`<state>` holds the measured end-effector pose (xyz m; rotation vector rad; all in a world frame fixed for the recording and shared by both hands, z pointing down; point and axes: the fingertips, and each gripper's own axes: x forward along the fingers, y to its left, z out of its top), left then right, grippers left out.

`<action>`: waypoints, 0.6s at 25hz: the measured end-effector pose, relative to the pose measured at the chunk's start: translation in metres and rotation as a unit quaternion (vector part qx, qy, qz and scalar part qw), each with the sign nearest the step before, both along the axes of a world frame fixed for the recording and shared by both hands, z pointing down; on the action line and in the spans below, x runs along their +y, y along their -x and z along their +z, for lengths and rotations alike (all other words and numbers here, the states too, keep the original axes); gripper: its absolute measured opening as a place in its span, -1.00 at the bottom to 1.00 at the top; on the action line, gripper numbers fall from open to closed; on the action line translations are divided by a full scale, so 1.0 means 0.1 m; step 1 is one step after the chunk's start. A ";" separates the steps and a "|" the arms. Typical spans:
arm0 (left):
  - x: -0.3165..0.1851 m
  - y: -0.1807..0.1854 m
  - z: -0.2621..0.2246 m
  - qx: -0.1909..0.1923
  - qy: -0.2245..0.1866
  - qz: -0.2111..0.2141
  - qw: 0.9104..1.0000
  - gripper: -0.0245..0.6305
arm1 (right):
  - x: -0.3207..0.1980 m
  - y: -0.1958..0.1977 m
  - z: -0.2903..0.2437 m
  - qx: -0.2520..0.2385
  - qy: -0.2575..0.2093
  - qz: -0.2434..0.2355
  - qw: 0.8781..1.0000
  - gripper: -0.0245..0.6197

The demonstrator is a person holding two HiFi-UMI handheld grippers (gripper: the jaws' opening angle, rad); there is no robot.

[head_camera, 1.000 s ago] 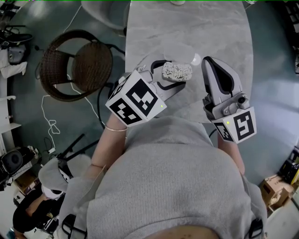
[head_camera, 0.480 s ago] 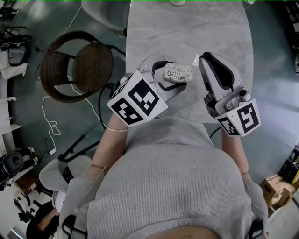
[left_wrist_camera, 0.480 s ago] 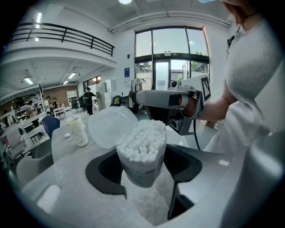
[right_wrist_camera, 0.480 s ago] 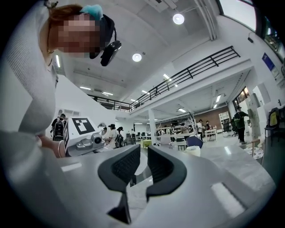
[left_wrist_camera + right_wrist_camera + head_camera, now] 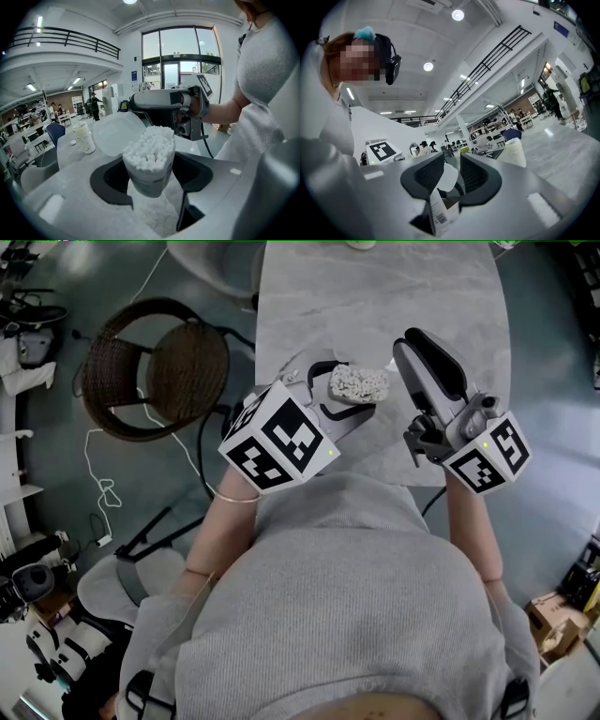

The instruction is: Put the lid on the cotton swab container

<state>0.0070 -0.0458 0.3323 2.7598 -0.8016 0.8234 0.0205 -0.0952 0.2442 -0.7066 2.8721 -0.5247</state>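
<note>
A clear cotton swab container (image 5: 356,381), packed with white swabs, is held upright over the table's near edge, and my left gripper (image 5: 349,392) is shut on it. In the left gripper view the container (image 5: 149,154) sits between the dark pads. Its translucent lid (image 5: 115,133) stands tilted behind its rim. My right gripper (image 5: 412,343) reaches in level from the right, just beside the container. Its jaws have just been opening. The thin lid with a barcode label (image 5: 440,211) stands edge-on in the narrow gap of the right gripper (image 5: 451,173), not visibly pinched.
A grey marble table (image 5: 375,287) runs away from the person. A wicker chair (image 5: 155,367) stands to its left, with cables (image 5: 103,488) on the floor. A paper cup (image 5: 84,138) stands further along the table. People and desks are far off.
The right gripper has rolled, so its marker cube now faces differently, and its jaws have parted slightly. The left gripper and the container have not moved.
</note>
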 end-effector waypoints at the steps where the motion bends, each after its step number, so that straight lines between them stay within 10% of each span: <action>1: 0.00 0.00 0.01 -0.002 0.001 -0.001 1.000 -0.09 | -0.01 0.02 0.01 -0.001 0.002 -0.004 1.000 -0.64; 15: 0.02 -0.01 -0.02 -0.001 -0.008 0.000 1.000 -0.10 | -0.04 0.13 0.15 0.027 0.018 -0.043 0.999 -0.60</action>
